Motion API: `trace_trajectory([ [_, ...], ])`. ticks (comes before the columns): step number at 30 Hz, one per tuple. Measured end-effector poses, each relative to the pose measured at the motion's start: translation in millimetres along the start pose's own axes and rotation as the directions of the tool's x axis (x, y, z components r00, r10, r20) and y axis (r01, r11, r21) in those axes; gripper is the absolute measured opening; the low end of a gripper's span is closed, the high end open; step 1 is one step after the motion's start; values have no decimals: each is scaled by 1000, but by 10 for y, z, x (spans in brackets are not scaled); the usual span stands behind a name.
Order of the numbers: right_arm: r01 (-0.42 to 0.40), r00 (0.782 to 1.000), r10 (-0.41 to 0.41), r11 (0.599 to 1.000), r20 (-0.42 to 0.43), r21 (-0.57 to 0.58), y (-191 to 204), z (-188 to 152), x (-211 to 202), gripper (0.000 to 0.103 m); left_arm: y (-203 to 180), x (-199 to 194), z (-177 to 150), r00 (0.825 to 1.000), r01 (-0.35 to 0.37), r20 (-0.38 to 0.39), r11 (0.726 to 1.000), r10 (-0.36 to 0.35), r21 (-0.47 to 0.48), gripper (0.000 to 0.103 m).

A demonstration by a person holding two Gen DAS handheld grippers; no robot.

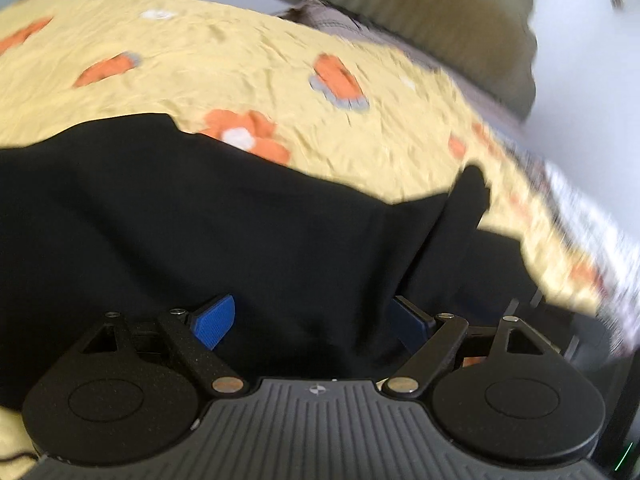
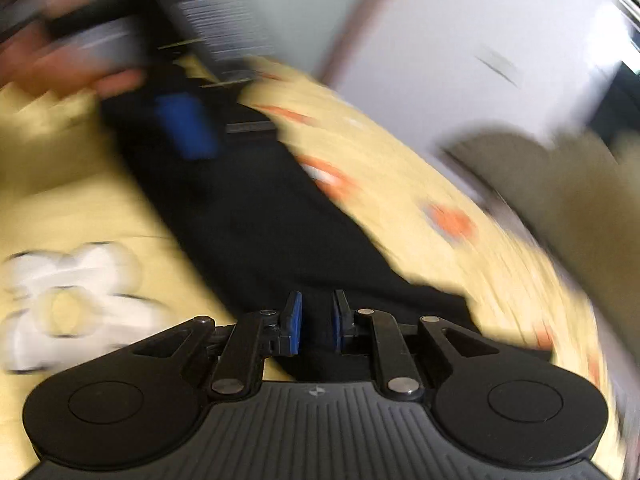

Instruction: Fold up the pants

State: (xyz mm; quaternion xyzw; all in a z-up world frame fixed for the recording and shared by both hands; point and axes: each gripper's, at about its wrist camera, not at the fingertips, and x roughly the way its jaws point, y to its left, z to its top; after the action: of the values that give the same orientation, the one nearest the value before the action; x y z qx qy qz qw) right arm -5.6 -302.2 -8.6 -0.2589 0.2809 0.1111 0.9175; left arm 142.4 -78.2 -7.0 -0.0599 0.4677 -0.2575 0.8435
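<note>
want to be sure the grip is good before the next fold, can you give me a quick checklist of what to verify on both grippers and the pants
1. Right gripper has cloth: ok, its pads stand narrow with the black pants between them; whether they press on it, cannot tell.
2. Left gripper has cloth: not ok, its pads stand wide apart; cloth lies between them unclamped.
3. Pants lie flat: not ok, a raised ridge runs through the cloth.
4. Room on the yellow flowered bedspread beyond the pants: ok.
5. Sharp view: not ok, the right wrist view is badly blurred.
6. Grippers apart: ok, the left one shows far up the pants.
</note>
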Motion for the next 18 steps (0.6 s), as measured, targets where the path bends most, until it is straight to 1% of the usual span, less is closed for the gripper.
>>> trace_trajectory([
  [1, 12, 999, -9, 998, -34, 60, -128, -46, 61, 15, -27, 79, -27, 1000, -16, -20, 999, 17, 29, 85],
  [2, -22, 993, 37, 990, -109, 139, -281, -122, 166, 15, -34, 134, -58, 999, -31, -40, 999, 33, 42, 85],
  [3, -71, 982, 105, 976, -159, 207, -398, -209, 241, 16, -34, 167, -84, 998, -41, -52, 998, 43, 45, 85],
  [4, -86, 987, 116, 966, -108, 244, -482, -254, 189, 16, -33, 155, -114, 998, -39, -39, 998, 41, 47, 85],
  [5, -86, 988, 118, 956, -99, 280, -571, -267, 169, 16, -30, 138, -123, 999, -36, -23, 998, 37, 51, 85],
  [7, -2, 996, 35, 921, -77, 390, -877, -304, 124, 17, -42, 131, -111, 999, -30, -13, 998, 31, 62, 85],
  [8, 31, 999, -8, 888, -52, 459, -1085, -328, 122, 24, -66, 145, -102, 999, -28, -15, 997, 29, 66, 85],
  [9, 51, 999, -46, 836, -22, 546, -1344, -374, 150, 35, -84, 169, -106, 999, -27, -18, 997, 29, 70, 86],
  [10, 67, 996, -84, 781, -3, 621, -1573, -431, 196, 41, -102, 197, -117, 999, -30, -23, 997, 31, 75, 86],
  [11, 72, 993, -116, 705, 15, 706, -1835, -500, 264, 46, -122, 220, -129, 999, -34, -27, 996, 37, 83, 86],
  [12, 41, 993, -111, 633, 39, 773, -2075, -576, 349, 46, -143, 244, -146, 999, -44, -27, 995, 46, 94, 87],
  [13, -21, 994, -78, 546, 75, 837, -2313, -677, 465, 46, -163, 251, -173, 998, -55, -19, 993, 58, 109, 88],
  [14, -61, 993, -57, 478, 100, 876, -2440, -733, 577, 46, -182, 250, -195, 998, -62, -12, 990, 64, 124, 89],
  [15, -105, 991, -38, 378, 129, 920, -2583, -834, 692, 46, -206, 253, -217, 998, -68, -8, 988, 69, 142, 91],
  [16, -126, 989, -33, 288, 141, 949, -2668, -925, 792, 46, -225, 258, -236, 997, -73, -7, 985, 75, 159, 92],
  [17, -131, 990, -26, 240, 141, 962, -2674, -995, 809, 46, -241, 266, -244, 997, -77, -4, 982, 79, 171, 92],
  [18, -118, 992, -24, 198, 125, 973, -2692, -1036, 872, 46, -249, 273, -255, 997, -80, -3, 980, 82, 182, 93],
])
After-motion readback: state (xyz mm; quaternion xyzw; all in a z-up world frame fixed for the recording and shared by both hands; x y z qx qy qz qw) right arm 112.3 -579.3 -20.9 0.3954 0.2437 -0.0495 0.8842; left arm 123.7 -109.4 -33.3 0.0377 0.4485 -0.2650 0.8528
